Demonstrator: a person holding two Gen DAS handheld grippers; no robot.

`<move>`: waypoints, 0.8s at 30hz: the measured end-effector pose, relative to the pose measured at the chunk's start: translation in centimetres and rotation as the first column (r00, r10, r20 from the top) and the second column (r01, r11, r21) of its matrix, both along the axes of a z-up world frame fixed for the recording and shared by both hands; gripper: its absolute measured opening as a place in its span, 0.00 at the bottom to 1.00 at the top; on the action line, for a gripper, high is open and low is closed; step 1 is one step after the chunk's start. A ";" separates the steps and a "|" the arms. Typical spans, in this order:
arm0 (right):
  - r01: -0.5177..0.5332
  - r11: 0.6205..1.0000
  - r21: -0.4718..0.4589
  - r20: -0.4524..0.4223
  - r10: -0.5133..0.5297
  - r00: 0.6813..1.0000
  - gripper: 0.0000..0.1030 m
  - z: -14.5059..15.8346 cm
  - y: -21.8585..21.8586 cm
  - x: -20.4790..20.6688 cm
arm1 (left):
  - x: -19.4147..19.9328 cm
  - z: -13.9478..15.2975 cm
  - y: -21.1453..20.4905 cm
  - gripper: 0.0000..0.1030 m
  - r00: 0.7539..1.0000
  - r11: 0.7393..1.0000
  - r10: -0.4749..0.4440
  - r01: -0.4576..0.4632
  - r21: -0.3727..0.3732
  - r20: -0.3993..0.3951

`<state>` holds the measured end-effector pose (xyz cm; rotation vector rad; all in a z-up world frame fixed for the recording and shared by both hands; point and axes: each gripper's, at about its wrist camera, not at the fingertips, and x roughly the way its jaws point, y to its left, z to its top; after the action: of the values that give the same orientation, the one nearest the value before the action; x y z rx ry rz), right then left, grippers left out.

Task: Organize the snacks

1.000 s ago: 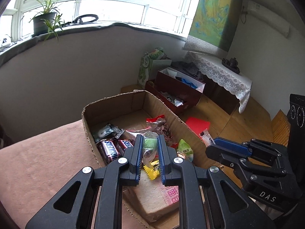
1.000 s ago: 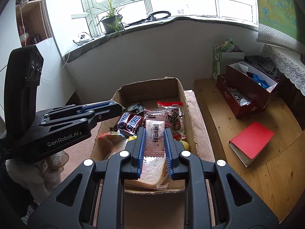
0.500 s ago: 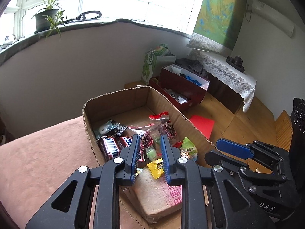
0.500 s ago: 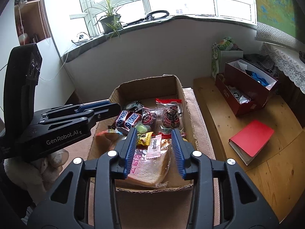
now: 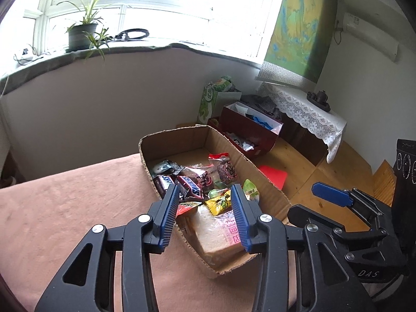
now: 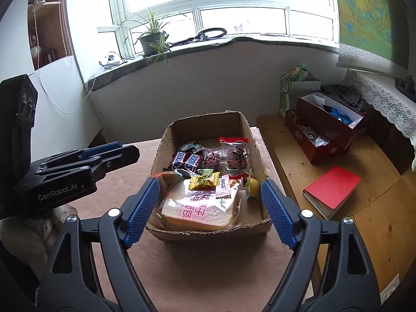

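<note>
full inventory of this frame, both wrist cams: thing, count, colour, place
cardboard box: 1, brown, open, on the pink cloth surface
wrapped bread: 1, pale in clear wrap, box's near end
Snickers bars: 2, brown, mid-box, left
yellow candy: 1, on the bread's far edge
red-topped clear packets: at least 2, mid-box
red book: 1, wooden platform, right
dark red boxes: 2, open, far right
potted plant: 1, green, windowsill
left gripper: 1, black with blue fingers, jaws just opening, nothing between them
right gripper: 1, same colours, jaws just opening wide, empty, hovering before the box
</note>
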<state>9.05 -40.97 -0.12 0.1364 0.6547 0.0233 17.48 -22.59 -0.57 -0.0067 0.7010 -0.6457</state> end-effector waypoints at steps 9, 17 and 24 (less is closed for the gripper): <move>0.045 0.999 0.008 0.006 -0.045 0.999 0.88 0.2 1.0 -2.8 | -3.3 0.4 2.8 0.68 0.997 0.998 0.062 -0.062 0.000 0.035; 0.084 0.996 -0.006 -0.011 -0.084 0.996 0.89 0.0 1.9 -4.0 | -5.3 0.1 4.7 0.70 0.992 0.993 0.114 -0.116 0.022 0.057; 0.081 0.996 -0.041 0.002 -0.081 0.997 0.97 0.3 3.2 -4.3 | -6.1 -0.2 5.5 0.70 0.988 0.989 0.140 -0.143 0.041 0.060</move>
<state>4.77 -37.72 0.17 0.1233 0.6485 -0.0686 11.42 -17.06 -0.79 0.0038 0.6542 -0.4919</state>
